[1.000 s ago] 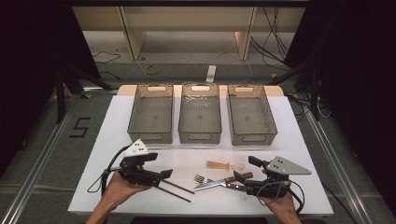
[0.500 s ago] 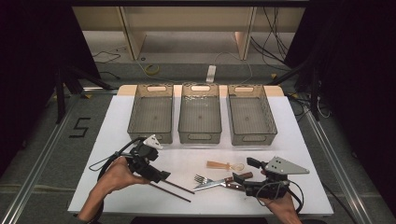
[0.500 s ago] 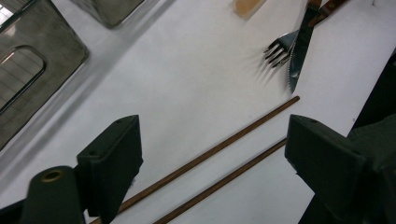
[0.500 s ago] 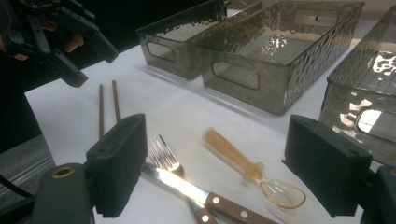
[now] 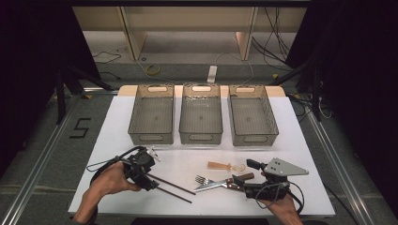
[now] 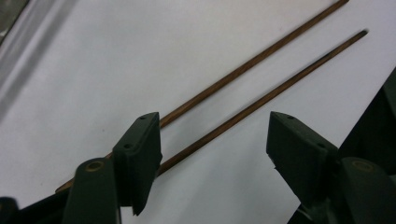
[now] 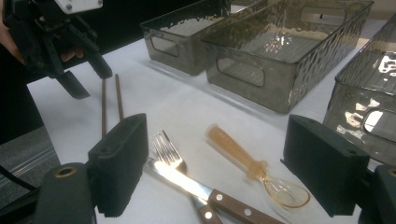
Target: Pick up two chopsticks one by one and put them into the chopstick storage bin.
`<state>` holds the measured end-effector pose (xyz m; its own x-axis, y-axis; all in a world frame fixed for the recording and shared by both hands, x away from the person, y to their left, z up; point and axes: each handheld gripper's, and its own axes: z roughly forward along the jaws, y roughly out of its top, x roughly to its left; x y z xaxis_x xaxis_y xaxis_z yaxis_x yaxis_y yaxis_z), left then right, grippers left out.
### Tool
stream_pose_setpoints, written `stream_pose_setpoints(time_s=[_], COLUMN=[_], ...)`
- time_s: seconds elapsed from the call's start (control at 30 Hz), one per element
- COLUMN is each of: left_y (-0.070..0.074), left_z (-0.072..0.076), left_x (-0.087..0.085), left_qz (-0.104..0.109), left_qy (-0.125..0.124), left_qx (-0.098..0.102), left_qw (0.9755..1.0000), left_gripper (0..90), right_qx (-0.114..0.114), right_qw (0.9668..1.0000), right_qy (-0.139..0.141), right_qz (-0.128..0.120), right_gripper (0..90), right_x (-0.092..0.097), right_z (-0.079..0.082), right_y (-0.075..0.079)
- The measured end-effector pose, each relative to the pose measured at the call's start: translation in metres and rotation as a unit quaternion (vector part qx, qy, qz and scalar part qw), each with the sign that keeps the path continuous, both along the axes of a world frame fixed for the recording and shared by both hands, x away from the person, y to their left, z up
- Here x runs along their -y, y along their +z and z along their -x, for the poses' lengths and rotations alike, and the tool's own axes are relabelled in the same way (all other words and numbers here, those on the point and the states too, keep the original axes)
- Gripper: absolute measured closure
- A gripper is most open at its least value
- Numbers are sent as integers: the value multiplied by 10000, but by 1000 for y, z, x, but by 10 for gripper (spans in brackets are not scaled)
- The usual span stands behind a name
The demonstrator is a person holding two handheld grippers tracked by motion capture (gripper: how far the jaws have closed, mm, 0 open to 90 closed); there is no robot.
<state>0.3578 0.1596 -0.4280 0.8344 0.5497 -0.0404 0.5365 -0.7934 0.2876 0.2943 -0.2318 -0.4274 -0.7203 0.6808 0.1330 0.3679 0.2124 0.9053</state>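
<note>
Two dark wooden chopsticks (image 5: 172, 184) lie side by side on the white table (image 5: 291, 140) at the front left. My left gripper (image 5: 151, 180) points down at their near ends. In the left gripper view its jaws (image 6: 215, 119) straddle both chopsticks (image 6: 243, 109); they have just been closing, and the pads do not press on the sticks. My right gripper (image 5: 248, 178) rests open at the front right, facing a fork (image 7: 168, 149), a wooden-handled knife (image 7: 219, 198) and a clear amber spoon (image 7: 252, 168). The left gripper (image 7: 88, 74) also shows far off in the right gripper view.
Three clear grey bins (image 5: 201, 115) stand in a row across the back of the table, with nothing visible in them. Cables trail from both grippers. The table's front edge runs just below the hands.
The left hand has turned and tipped its gripper down over the near ends of the chopsticks, and its jaws stand narrower. The right gripper and the cutlery have not moved.
</note>
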Motion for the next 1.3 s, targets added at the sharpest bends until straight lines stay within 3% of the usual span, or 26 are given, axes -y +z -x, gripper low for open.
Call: stream_pose_setpoints(time_s=[0.17, 0.33, 0.63, 0.87, 1.0, 1.3], left_y=[-6, -16, -25, -25, -29, -30], left_z=[-1, -4, -7, -10, -11, -7], left_x=[1, 2, 7, 5, 5, 8], left_qz=[-194, -520, -851, -824, -980, -1096], left_qy=[-52, -130, -528, -616, -700, -858], left_qx=[-186, -258, -341, -304, -374, -322], left_qw=[9996, 9982, 9944, 9942, 9920, 9897], left_gripper=[399, 455, 535, 571, 579, 590], right_qx=[-25, -48, -66, -86, -91, -121], right_qw=[10000, 10000, 10000, 9999, 9999, 9999], right_qy=[21, 48, 48, 61, 63, 53], right_qz=[-18, -3, 7, 29, 37, 52], right_gripper=[230, 232, 234, 236, 237, 239], right_x=[0, 0, -1, -1, -1, -1], right_z=[0, 0, -1, -1, -2, -2], right_y=[0, 0, -1, -2, -2, -2])
